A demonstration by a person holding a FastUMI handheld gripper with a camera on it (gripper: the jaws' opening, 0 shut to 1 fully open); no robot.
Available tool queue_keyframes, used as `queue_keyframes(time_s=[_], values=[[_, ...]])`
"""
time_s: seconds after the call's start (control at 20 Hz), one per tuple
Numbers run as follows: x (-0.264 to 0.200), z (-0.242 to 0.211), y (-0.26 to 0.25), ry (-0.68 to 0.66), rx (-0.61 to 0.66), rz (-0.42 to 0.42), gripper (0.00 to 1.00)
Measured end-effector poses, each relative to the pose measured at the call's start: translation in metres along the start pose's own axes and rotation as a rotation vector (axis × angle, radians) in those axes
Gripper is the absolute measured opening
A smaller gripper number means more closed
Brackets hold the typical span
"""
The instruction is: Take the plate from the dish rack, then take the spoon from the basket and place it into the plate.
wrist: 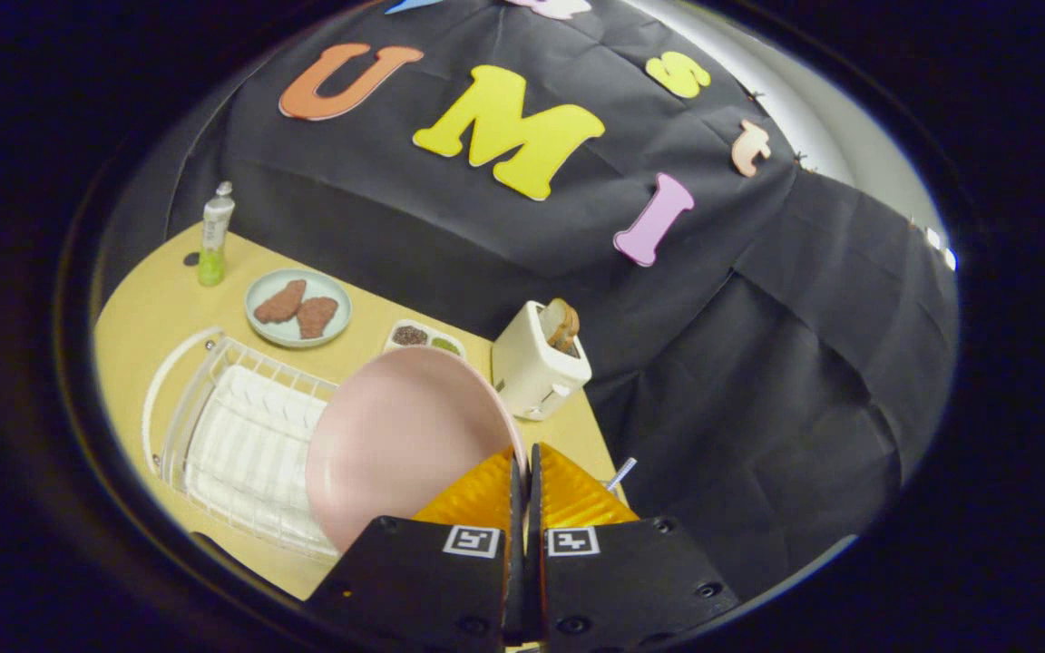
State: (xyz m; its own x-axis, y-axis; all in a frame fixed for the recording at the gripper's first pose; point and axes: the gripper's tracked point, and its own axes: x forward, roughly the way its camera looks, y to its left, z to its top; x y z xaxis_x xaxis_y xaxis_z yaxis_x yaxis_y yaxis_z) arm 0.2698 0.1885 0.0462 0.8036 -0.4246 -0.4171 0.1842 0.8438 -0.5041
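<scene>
A pink plate (pixel 395 435) hangs lifted over the white wire dish rack (pixel 232 435), tilted, with its face toward me. My gripper (pixel 524 453) is shut on the plate's right rim, both fingers pressed together on the edge. Just right of the fingers a thin pale handle (pixel 622 472) pokes up; it may be the spoon, and the basket is hidden behind the fingers.
A white toaster (pixel 536 367) with bread in its slot stands beyond the plate near the table's far edge. A small sectioned dish (pixel 423 337), a pale green plate with two brown pieces (pixel 297 308) and a green-bottomed tube (pixel 214 234) sit farther back on the yellow table (pixel 151 308).
</scene>
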Motion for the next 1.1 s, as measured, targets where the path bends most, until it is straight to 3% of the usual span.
queue_keyframes(time_s=[0.35,0.5,0.6,0.85,1.1], values=[[-0.003,-0.094,-0.027,0.107,0.353,0.455,0.06],[-0.006,-0.144,-0.038,0.159,0.449,0.601,0.06],[-0.004,-0.18,-0.041,0.183,0.49,0.657,0.06],[0.009,-0.266,-0.032,0.246,0.534,0.67,0.06],[0.026,-0.309,-0.012,0.286,0.566,0.681,0.06]])
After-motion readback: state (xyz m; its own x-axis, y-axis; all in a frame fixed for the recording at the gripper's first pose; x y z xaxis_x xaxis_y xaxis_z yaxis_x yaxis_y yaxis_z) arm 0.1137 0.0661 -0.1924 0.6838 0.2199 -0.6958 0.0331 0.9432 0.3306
